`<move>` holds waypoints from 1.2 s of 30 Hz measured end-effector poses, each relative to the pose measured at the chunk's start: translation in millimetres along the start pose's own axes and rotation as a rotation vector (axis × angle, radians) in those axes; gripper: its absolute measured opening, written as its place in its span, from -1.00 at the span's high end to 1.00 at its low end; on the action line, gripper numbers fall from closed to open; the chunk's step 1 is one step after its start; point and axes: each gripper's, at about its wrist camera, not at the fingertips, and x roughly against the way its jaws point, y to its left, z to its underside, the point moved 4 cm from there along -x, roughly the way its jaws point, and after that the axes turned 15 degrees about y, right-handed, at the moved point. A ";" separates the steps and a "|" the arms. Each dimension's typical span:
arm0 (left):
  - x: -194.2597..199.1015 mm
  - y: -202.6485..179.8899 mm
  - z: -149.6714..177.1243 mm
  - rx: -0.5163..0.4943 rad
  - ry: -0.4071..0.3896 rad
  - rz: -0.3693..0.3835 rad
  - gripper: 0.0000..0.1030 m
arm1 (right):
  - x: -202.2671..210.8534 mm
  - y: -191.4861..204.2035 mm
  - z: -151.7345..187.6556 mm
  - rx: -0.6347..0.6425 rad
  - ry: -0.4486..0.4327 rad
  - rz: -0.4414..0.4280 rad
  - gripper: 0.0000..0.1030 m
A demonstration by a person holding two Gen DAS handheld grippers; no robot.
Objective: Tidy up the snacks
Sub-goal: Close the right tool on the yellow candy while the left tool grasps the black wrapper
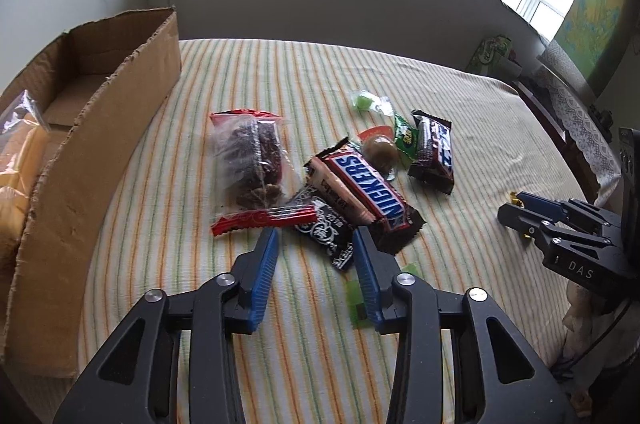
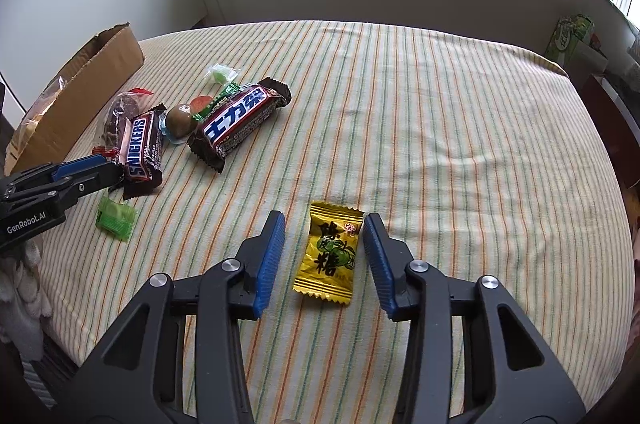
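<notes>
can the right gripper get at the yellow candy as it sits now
Probably yes. The right gripper is open with the yellow candy lying flat between its fingers on the striped tablecloth. Nothing sits beside it; the snack pile is off to the left.

The cardboard box [image 1: 100, 127] ran off the left edge, so most of what sat inside couldn't be made out. The black patterned packet [image 1: 324, 230] was half buried under the Snickers bar [image 1: 366, 189]. A small green candy [image 1: 358, 298] hid mostly behind the left tongs [image 1: 316, 244], showing only slivers. The yellow candy [image 1: 516, 200] barely peeked past the right tongs [image 1: 516, 209] from that side; their spread wasn't readable there.
</notes>
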 end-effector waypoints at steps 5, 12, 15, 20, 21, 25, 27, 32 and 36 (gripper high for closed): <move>5.7 2.3 -1.8 0.009 -0.008 0.048 0.31 | 0.8 -0.1 -0.2 0.005 -0.003 -0.004 0.16; -6.8 -8.7 -11.9 -0.013 0.012 -0.037 0.31 | 2.2 -1.1 0.5 0.006 -0.004 -0.013 0.17; -9.8 -9.5 -18.6 0.006 0.013 -0.034 0.31 | 2.2 -0.8 0.8 0.008 -0.005 -0.015 0.17; -15.0 -15.6 -25.9 -0.015 0.009 -0.058 0.34 | 1.3 0.0 0.5 0.015 -0.007 -0.011 0.17; -15.7 -17.2 -24.8 -0.031 0.007 -0.072 0.36 | 1.1 0.0 0.0 0.016 -0.007 -0.010 0.17; -15.7 -18.5 -23.2 -0.067 0.000 -0.106 0.41 | -0.3 0.4 -2.7 0.026 -0.003 0.014 0.28; -14.9 -15.0 -24.0 -0.061 -0.002 -0.103 0.55 | -0.3 0.3 -3.9 0.035 0.002 0.033 0.44; -12.3 -13.4 -22.1 -0.073 -0.005 -0.096 0.58 | 0.9 -0.7 -3.4 0.047 0.004 0.043 0.46; -9.3 -13.9 -17.7 -0.075 -0.010 -0.077 0.58 | 4.3 -0.7 0.5 0.043 -0.001 0.043 0.47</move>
